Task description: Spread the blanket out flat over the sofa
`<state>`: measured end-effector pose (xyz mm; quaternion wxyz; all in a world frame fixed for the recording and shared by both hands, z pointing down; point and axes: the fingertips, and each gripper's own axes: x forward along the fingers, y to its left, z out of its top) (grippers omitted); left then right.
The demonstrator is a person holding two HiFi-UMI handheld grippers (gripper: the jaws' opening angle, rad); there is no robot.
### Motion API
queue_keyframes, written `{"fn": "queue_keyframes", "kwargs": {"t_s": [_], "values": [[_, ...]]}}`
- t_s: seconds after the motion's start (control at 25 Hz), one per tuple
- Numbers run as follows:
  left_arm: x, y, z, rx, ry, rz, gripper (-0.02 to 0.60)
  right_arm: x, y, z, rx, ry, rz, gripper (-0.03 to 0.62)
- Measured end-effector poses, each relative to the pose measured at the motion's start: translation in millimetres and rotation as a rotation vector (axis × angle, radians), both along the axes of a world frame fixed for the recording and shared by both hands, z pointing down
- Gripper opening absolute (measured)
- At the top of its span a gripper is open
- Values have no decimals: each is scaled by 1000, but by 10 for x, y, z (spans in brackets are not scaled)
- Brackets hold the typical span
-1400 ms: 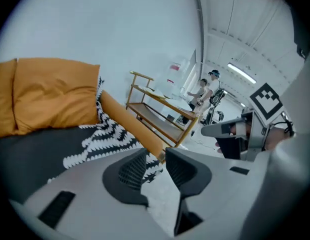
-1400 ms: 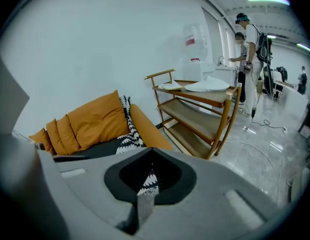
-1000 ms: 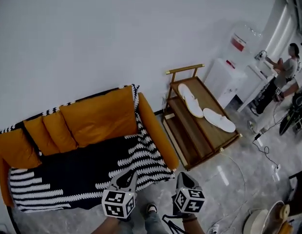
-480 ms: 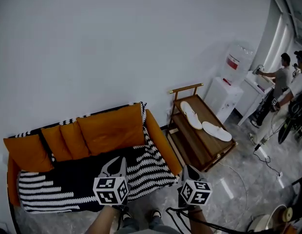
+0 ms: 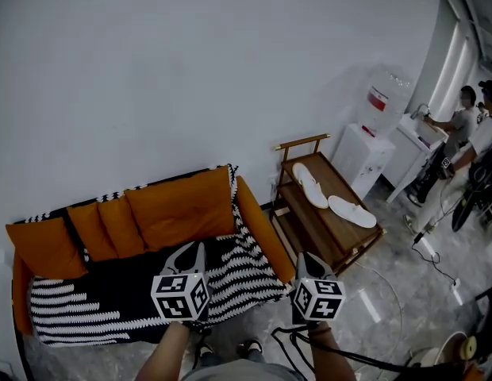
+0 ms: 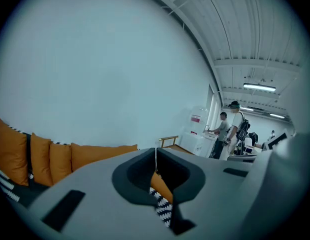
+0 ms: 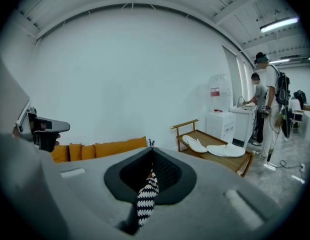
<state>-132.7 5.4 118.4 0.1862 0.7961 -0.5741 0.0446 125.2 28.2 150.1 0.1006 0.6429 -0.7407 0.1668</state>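
left gripper: left gripper [image 5: 197, 249] has its jaws pressed together at the tips [image 6: 155, 156] and grips nothing; a sliver of orange and zigzag pattern shows through the slot below them.
right gripper: right gripper [image 5: 302, 258] is closed the same way [image 7: 153, 159], also empty.
pose: both forearms [image 5: 163, 354] reach forward side by side from the bottom edge, with the grippers tilted slightly downward over the sofa's front edge.
blanket: black-and-white zigzag blanket [image 5: 111, 292] lies across the seat of the orange upholstered sofa [image 5: 255, 222], below the orange cushions [image 5: 178, 205] and apart from both grippers.
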Motion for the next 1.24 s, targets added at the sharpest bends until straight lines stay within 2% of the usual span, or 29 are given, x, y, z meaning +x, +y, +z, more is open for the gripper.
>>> {"fn": "queue_keyframes", "kwargs": {"t_s": [0.28, 1.24], "values": [[53, -73, -56, 16, -15, -13, 11, 27, -82, -77, 5, 43, -6, 5], [-17, -106, 86, -13, -1, -28, 11, 74, -75, -56, -3, 24, 21, 5]]}}
